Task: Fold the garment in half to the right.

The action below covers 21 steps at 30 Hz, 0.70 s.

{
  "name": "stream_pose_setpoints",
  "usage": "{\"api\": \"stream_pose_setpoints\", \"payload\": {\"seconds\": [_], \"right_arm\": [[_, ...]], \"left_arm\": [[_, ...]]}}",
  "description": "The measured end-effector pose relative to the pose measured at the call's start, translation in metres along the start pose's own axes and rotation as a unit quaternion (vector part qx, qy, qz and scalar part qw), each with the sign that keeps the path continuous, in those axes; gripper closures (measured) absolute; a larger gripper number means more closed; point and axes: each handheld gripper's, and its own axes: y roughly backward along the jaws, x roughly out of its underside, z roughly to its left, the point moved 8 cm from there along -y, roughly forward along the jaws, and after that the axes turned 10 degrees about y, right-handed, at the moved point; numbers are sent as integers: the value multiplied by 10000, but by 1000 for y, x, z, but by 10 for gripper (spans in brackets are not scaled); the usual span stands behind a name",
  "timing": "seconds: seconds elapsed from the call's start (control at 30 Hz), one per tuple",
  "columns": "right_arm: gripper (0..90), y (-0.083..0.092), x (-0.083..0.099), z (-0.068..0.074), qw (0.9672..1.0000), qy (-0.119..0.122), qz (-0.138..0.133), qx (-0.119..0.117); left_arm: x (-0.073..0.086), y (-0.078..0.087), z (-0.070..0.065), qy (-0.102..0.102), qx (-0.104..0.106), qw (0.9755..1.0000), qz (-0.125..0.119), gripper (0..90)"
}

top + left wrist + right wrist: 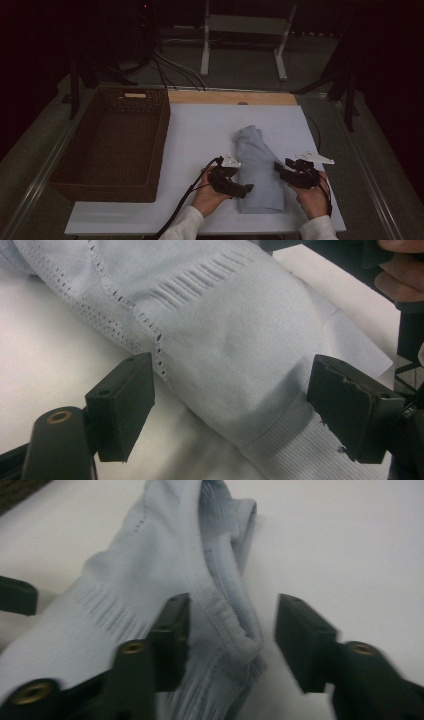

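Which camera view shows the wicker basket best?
The high view: the whole basket sits left of the white mat, its rim and inside plain. The right gripper view catches a dark woven corner at top left. The left gripper view looks at the pale blue garment.

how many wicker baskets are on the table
1: a brown rectangular wicker basket stands on the left of the white table, beside the folded pale blue knitted garment.
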Motion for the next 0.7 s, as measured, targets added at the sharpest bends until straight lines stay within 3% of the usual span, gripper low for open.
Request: {"api": "stream_pose_setpoints", "payload": {"seconds": [0.1, 0.27, 0.7], "right_arm": [[360, 5, -1, 4, 9999, 30, -41, -113], [276, 13, 1, 10, 9997, 64, -78, -211], [248, 30, 22, 18, 9996, 55, -30, -289]], "left_arm": [[-1, 1, 0, -20, -12, 10000, -17, 175], [-2, 4, -1, -11, -4, 10000, -80, 163], [1, 8, -5, -56, -53, 10000, -40, 167]]}}
